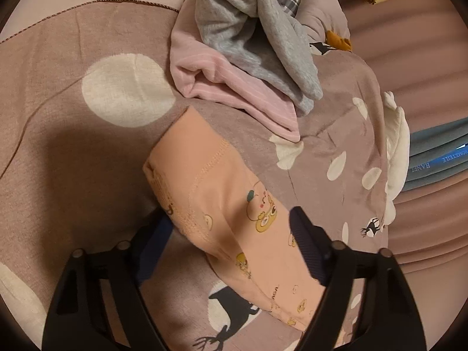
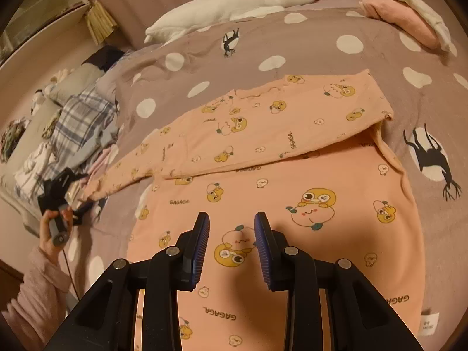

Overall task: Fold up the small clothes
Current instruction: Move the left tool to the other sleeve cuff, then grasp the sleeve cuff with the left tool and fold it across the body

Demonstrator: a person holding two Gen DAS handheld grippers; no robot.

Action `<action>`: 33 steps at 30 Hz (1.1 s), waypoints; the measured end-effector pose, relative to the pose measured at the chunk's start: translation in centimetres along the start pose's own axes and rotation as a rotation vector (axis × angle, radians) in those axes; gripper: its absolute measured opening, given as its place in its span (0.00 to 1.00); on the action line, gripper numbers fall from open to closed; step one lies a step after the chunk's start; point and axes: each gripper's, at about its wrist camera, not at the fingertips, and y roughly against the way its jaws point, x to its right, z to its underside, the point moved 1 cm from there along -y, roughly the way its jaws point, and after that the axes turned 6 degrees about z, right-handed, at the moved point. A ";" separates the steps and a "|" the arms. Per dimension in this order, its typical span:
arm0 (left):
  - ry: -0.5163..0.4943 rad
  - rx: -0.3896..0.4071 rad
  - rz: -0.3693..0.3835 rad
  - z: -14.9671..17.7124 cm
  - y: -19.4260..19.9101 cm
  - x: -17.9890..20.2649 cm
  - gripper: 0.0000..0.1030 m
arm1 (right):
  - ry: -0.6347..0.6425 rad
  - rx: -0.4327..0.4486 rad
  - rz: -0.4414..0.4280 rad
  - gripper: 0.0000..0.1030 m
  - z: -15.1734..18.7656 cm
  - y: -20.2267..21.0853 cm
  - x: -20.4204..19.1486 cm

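A small peach shirt with yellow cartoon prints (image 2: 292, 181) lies flat on the mauve dotted bedspread (image 2: 321, 46). One sleeve is folded across its body toward the left. My right gripper (image 2: 231, 219) hovers open and empty just above the shirt's lower body. In the left wrist view the sleeve's cuff end (image 1: 204, 181) runs between the fingers of my left gripper (image 1: 231, 219), which stand wide apart around it. The left gripper also shows in the right wrist view (image 2: 63, 201), held by a hand at the sleeve's tip.
A pile of grey and pink clothes (image 1: 248, 44) lies just beyond the cuff. A white goose plush (image 2: 222, 8) lies at the bed's far edge. Plaid and other clothes (image 2: 82, 122) are heaped at the left. A pink and white pillow (image 2: 409, 14) sits far right.
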 end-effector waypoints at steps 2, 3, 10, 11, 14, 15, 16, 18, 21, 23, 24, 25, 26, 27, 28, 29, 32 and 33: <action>-0.016 0.002 -0.017 0.0 0.1 -0.2 0.63 | 0.009 -0.011 0.008 0.31 0.2 -0.2 -0.4; -0.023 0.001 -0.024 0.0 0.1 -0.3 0.56 | 0.014 -0.017 0.011 0.31 0.3 -0.3 -0.6; -0.048 -0.019 -0.033 -0.2 0.3 -1.4 0.31 | 0.064 -0.054 0.029 0.31 1.1 -0.6 -3.3; -0.051 -0.020 -0.029 -0.2 0.4 -1.6 0.28 | 0.074 -0.058 0.033 0.31 1.2 -0.7 -3.7; -0.071 -0.026 -0.031 -0.2 0.4 -1.9 0.19 | 0.109 -0.072 0.039 0.31 1.3 -0.7 -5.2; -0.080 -0.030 -0.030 -0.2 0.4 -1.9 0.17 | 0.117 -0.074 0.039 0.31 1.3 -0.7 -5.6; -0.092 -0.035 -0.027 -0.2 0.4 -1.9 0.16 | 0.126 -0.073 0.039 0.31 1.3 -0.7 -6.1; -0.099 -0.042 -0.022 -0.2 0.5 -2.2 0.13 | 0.137 -0.068 0.036 0.31 1.1 -0.6 -6.9; -0.107 -0.052 -0.002 -0.3 0.5 -2.7 0.10 | 0.147 -0.070 0.027 0.31 1.1 -0.6 -8.2; -0.115 -0.057 0.006 -0.3 0.6 -2.8 0.09 | 0.157 -0.078 0.031 0.31 1.2 -0.7 -9.0; -0.122 -0.061 0.009 -0.3 0.6 -2.8 0.09 | 0.163 -0.081 0.034 0.31 1.4 -0.8 -9.3; -0.131 -0.065 0.007 -0.3 0.6 -2.8 0.09 | 0.171 -0.085 0.039 0.31 1.5 -0.9 -9.7; -0.135 -0.068 0.005 -0.3 0.6 -2.7 0.08 | 0.182 -0.089 0.040 0.31 1.6 -0.9 -10.1; -0.147 -0.071 0.004 -0.3 0.7 -2.6 0.08 | 0.191 -0.091 0.042 0.31 1.7 -1.0 -10.5; -0.158 -0.073 0.002 -0.3 0.8 -2.4 0.08 | 0.196 -0.090 0.044 0.31 1.7 -0.9 -10.8; -0.162 -0.074 0.003 -0.2 0.8 -2.4 0.08 | 0.201 -0.089 0.045 0.31 1.7 -0.9 -11.1; -0.166 -0.076 0.021 -0.2 1.3 -2.3 0.08 | 0.204 -0.090 0.039 0.31 1.6 -1.1 -11.7; -0.170 -0.073 0.024 -0.2 1.5 -2.1 0.08 | 0.204 -0.092 0.039 0.31 1.6 -1.2 -11.9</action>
